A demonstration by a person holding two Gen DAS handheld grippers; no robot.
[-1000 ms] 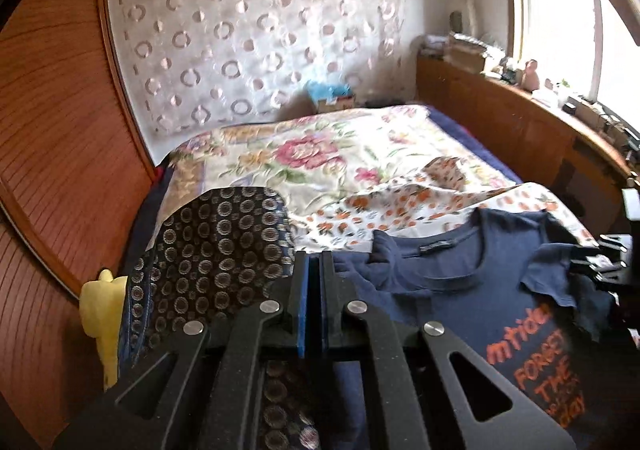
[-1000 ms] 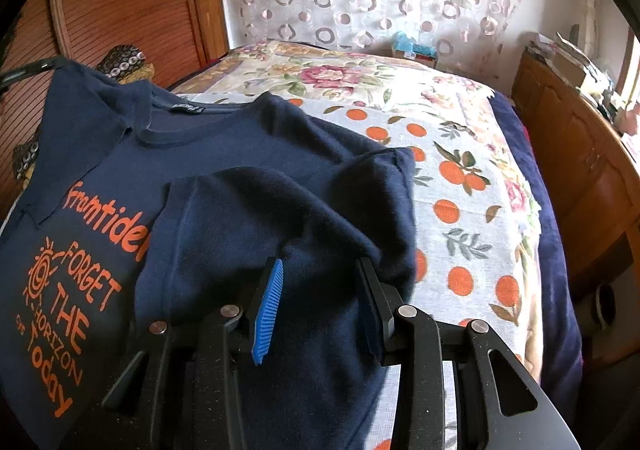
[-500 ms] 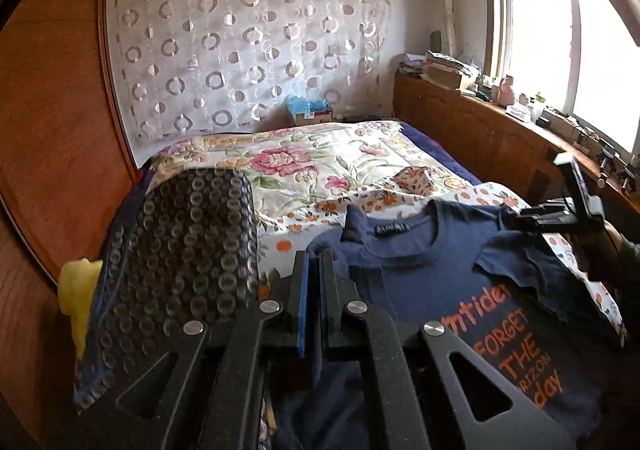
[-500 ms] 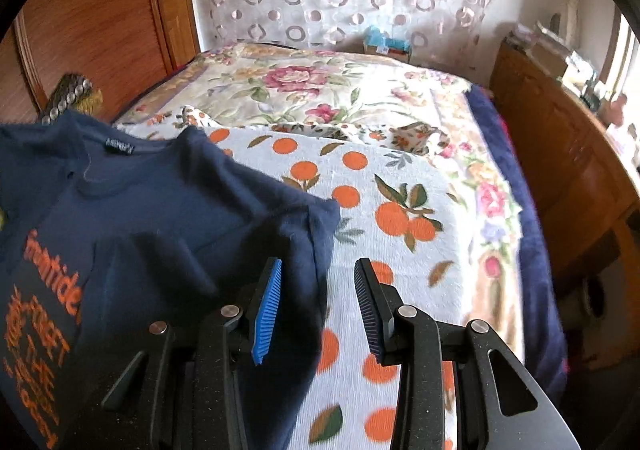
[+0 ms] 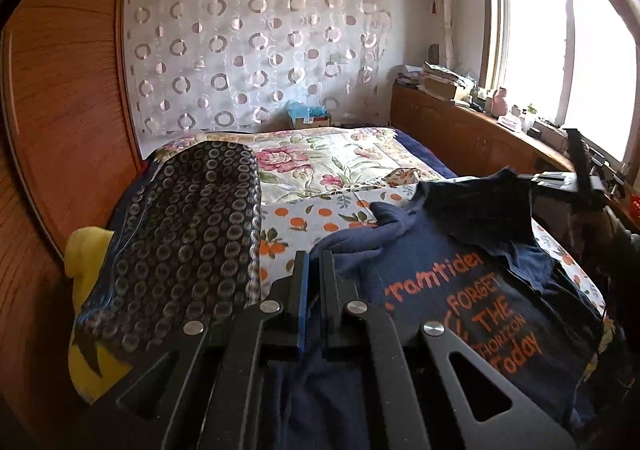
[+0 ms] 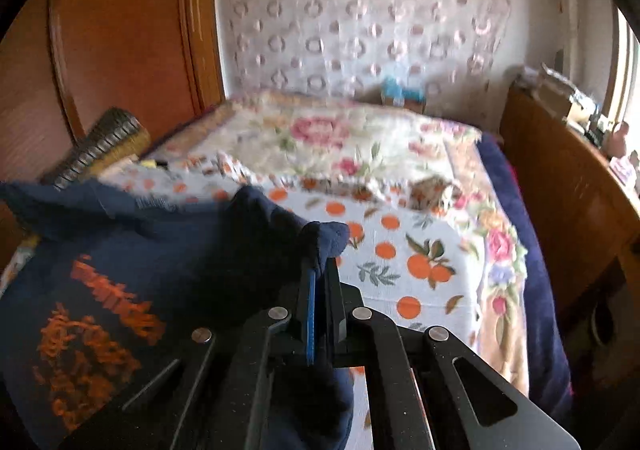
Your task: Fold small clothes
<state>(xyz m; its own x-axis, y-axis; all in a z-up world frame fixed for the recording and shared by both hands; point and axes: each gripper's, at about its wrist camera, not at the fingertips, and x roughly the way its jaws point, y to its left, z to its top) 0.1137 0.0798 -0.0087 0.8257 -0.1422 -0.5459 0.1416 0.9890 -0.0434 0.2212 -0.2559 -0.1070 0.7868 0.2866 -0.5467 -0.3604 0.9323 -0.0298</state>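
Left wrist view: the left gripper (image 5: 314, 262) is clamped on an edge of the navy T-shirt (image 5: 460, 290), which lies on the orange-print sheet (image 5: 304, 217). Right wrist view: the right gripper (image 6: 320, 270) pinches the shirt's other edge, lifted above the sheet.

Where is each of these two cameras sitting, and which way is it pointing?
Left wrist: rides the left gripper, facing up the bed; own jaws shut on navy T-shirt, right gripper visible.
Right wrist: rides the right gripper, same heading; jaws shut on the T-shirt.
Shared: T-shirt, bed, circle-patterned curtain.
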